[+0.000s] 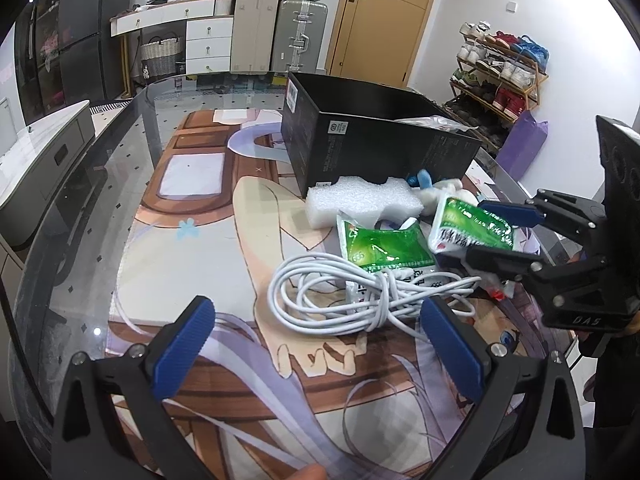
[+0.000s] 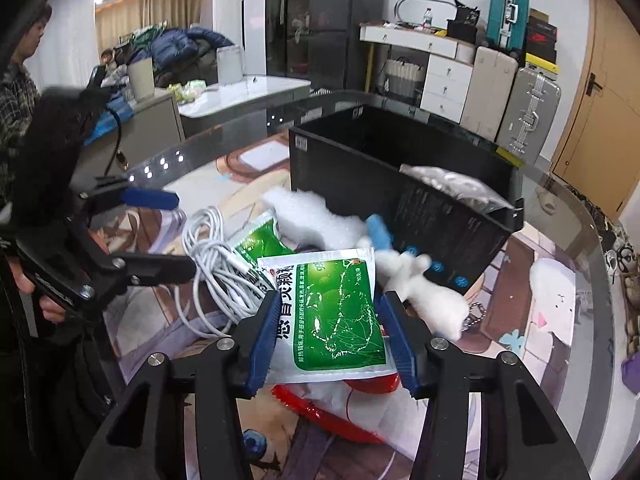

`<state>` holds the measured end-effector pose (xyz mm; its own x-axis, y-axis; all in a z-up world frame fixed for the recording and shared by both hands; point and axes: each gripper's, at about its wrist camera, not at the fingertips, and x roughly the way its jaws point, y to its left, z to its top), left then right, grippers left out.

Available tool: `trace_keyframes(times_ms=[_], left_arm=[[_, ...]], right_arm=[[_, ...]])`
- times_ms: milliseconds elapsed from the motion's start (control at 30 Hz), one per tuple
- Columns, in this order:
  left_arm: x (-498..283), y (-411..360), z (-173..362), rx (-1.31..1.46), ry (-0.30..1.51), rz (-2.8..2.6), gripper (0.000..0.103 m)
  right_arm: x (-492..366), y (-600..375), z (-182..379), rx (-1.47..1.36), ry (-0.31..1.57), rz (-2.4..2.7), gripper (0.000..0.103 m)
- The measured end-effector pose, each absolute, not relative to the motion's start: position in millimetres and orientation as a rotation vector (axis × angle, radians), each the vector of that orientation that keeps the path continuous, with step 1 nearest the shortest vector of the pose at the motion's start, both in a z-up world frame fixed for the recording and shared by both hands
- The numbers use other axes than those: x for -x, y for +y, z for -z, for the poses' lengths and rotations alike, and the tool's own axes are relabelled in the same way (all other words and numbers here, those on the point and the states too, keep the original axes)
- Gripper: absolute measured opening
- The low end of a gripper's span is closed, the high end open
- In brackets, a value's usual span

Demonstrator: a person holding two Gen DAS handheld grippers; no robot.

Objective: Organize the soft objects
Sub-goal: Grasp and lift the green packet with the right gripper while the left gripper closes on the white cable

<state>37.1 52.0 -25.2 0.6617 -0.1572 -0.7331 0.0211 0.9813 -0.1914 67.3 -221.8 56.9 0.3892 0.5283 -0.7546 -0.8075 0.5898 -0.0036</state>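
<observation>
The soft stuff sits heaped right against the black box [image 1: 360, 136], which makes sense if it's all meant to go inside; a clear bag is already in there. The right gripper [image 2: 326, 338] has its blue pads clamped on both edges of a green packet [image 2: 340, 316], looks lifted off the pile, though I can't be sure. The left gripper [image 1: 316, 344] hangs wide open and empty over the white cable [image 1: 344, 292].
</observation>
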Motion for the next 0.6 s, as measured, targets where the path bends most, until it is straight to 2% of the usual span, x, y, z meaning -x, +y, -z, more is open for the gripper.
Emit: trace_keyframes(times_ms=[600], left_arm=[[-44,32,24,0.148,0.865,0.193,0.103]], right_arm=[[-46,-261,-81,0.265,0.719,-0.821,0.052]])
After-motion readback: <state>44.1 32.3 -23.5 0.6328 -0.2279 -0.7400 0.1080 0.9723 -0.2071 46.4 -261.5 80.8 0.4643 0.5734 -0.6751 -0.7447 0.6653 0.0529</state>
